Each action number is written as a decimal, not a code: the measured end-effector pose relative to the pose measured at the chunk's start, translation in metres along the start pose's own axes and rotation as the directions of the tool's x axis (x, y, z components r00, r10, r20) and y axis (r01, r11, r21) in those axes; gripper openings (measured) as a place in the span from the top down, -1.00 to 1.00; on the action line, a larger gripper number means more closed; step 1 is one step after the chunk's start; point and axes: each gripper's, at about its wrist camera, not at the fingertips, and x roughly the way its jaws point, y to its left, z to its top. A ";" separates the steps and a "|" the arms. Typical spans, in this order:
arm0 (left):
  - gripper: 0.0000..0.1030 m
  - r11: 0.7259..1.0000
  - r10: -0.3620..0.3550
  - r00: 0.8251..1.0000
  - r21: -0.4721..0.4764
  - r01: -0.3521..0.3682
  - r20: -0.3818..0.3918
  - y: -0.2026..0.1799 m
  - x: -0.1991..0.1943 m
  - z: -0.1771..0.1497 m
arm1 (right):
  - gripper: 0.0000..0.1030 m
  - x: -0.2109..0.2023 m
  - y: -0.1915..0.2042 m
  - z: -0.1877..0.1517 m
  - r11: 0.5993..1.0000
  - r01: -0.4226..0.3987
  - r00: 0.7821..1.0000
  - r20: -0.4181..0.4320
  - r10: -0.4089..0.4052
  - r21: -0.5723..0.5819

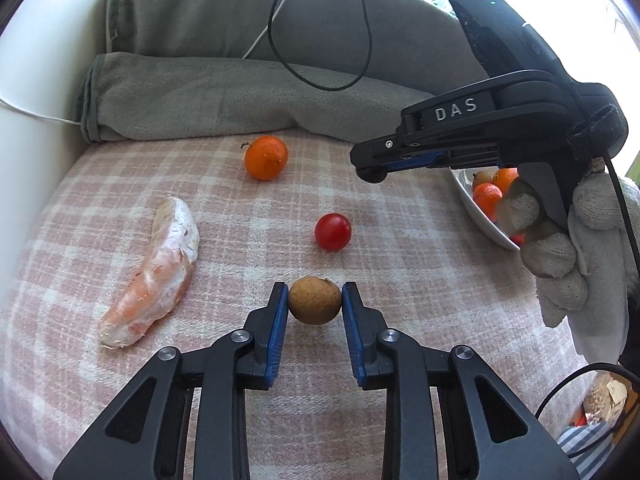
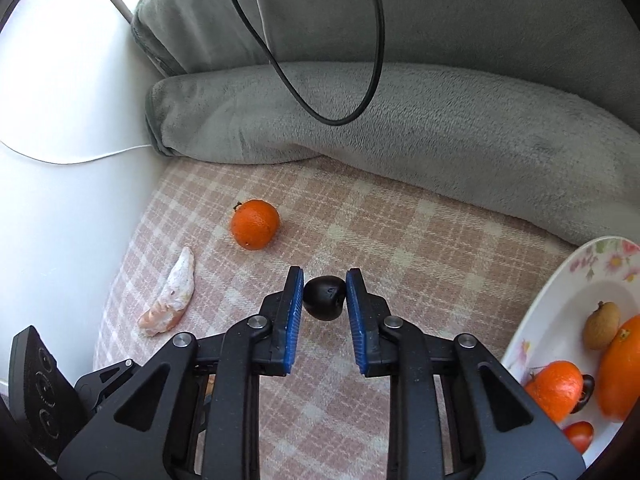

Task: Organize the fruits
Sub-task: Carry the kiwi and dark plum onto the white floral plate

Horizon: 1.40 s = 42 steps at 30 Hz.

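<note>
My left gripper (image 1: pixel 315 300) is shut on a small round brown fruit (image 1: pixel 315 301), down on the pink checked cloth (image 1: pixel 400 280). Beyond it lie a red cherry tomato (image 1: pixel 333 232), a mandarin (image 1: pixel 266 157) and a peeled pinkish citrus segment (image 1: pixel 154 272). My right gripper (image 2: pixel 325 298) is shut on a small black fruit (image 2: pixel 325 298), held above the cloth; in the left wrist view it (image 1: pixel 372 174) hangs at the upper right, in a white-gloved hand (image 1: pixel 560 248). The mandarin (image 2: pixel 255 224) and the segment (image 2: pixel 170 296) lie to its left.
A flowered white plate (image 2: pixel 560 300) at the right holds oranges (image 2: pixel 556 390), a brown fruit (image 2: pixel 601 325), a dark fruit and a cherry tomato (image 2: pixel 579 436). A rolled grey blanket (image 2: pixel 400 128) borders the back, a white wall (image 2: pixel 60 200) the left. A black cable (image 2: pixel 304 100) loops overhead.
</note>
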 end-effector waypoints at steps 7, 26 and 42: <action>0.50 1.000 -0.021 1.000 0.019 0.020 0.023 -0.015 -0.005 0.006 | 0.56 -0.036 -0.009 -0.010 1.000 0.008 0.998 0.060 -0.007 -0.012; 0.50 0.989 -0.116 0.991 0.102 0.109 0.065 -0.075 0.005 0.050 | 0.56 -0.141 -0.078 -0.071 0.996 0.051 0.979 0.194 -0.065 0.077; 0.50 0.974 -0.166 0.984 0.168 0.154 0.060 -0.121 0.028 0.082 | 0.56 -0.163 -0.092 -0.104 0.996 0.070 0.977 0.197 -0.080 0.059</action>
